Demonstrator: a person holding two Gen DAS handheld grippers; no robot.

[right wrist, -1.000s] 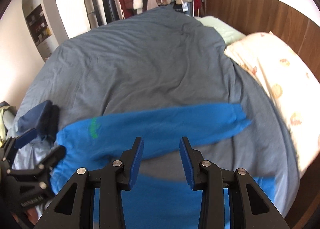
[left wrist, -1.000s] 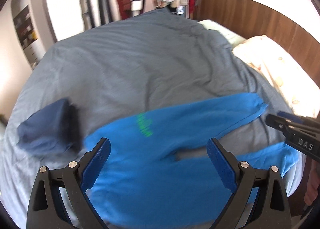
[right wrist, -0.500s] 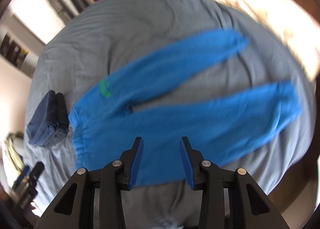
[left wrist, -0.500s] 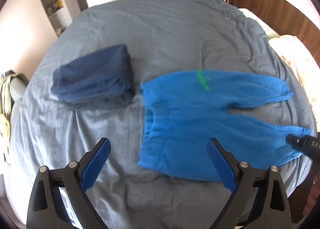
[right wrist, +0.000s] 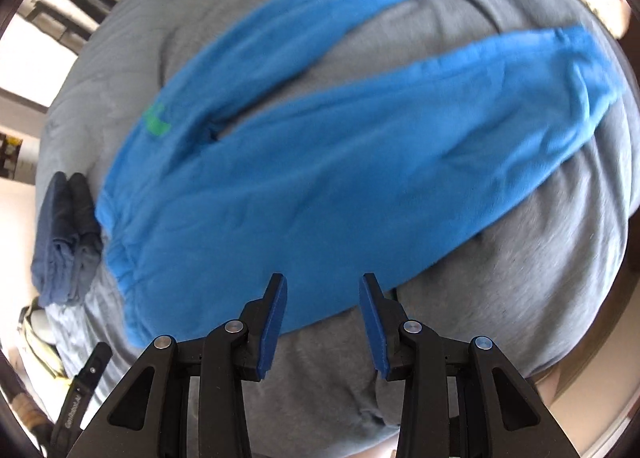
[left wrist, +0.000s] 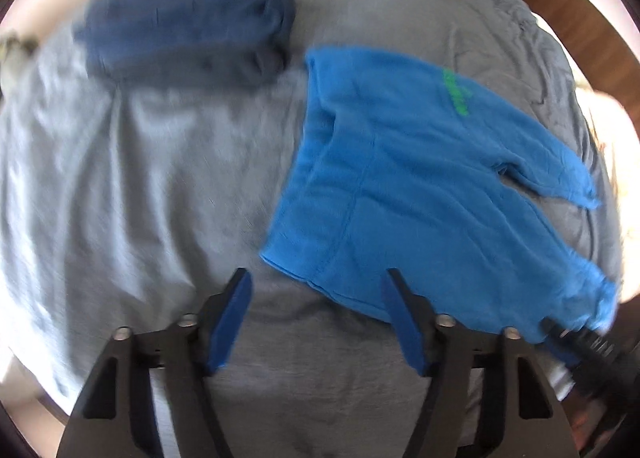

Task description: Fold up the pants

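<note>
- Pants [right wrist: 320, 161] bright blue, spread flat on the grey duvet [left wrist: 132, 185] of the bed, both legs splayed apart in a V, a green mark [left wrist: 454, 93] near the waist.
- Waistband toward the folded navy garment [left wrist: 188, 13], which lies just beside it on the duvet, apart from the pants.
- Left gripper [left wrist: 320, 318] pointing steeply down over the waist corner; jaws just narrowed from wide, now half apart and released, only the near hem of the pants showing between them, not pinched.
- Right gripper [right wrist: 322, 322] pointing steeply down over the near leg's lower edge; jaws partly apart, released, blue pads [right wrist: 274, 318] clear of the cloth as far as can be told.
- Tip of the right gripper also seen at the lower right of the left wrist view, by the cuff of the near leg; touching or not, cannot tell.
- No container in sight; nothing holding the pants but the bed.
- Both views blurred.
</note>
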